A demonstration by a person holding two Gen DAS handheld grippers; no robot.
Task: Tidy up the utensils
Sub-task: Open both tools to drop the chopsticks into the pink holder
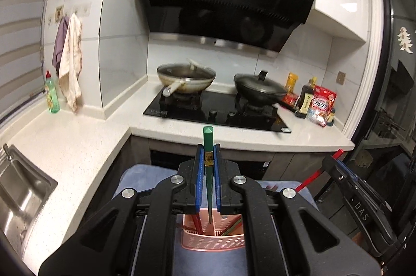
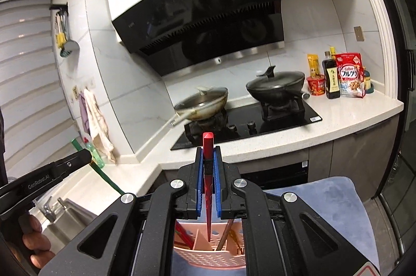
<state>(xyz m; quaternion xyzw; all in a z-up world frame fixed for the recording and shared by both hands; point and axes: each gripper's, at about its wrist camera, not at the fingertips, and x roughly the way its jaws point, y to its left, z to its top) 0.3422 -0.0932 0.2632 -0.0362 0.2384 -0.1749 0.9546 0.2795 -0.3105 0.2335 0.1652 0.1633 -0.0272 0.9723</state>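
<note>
My left gripper (image 1: 208, 161) pinches a green plastic chopstick (image 1: 208, 143), my right gripper (image 2: 208, 164) a red one (image 2: 208, 146), tips aimed at the pink perforated caddy (image 1: 213, 242) at bottom centre for sorting.

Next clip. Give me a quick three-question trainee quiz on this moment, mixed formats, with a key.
1. True or false: the left gripper is shut on a green square-ended chopstick.
2. Multiple choice: the red square-ended chopstick in the right gripper has its thin tip pointing toward: A) the steel sink; B) the pink perforated plastic utensil basket; C) the black lidded wok.
3. Fill in: the pink basket rests on a blue ____.

Key: 1 true; 2 B; 3 cloth mat.
</note>
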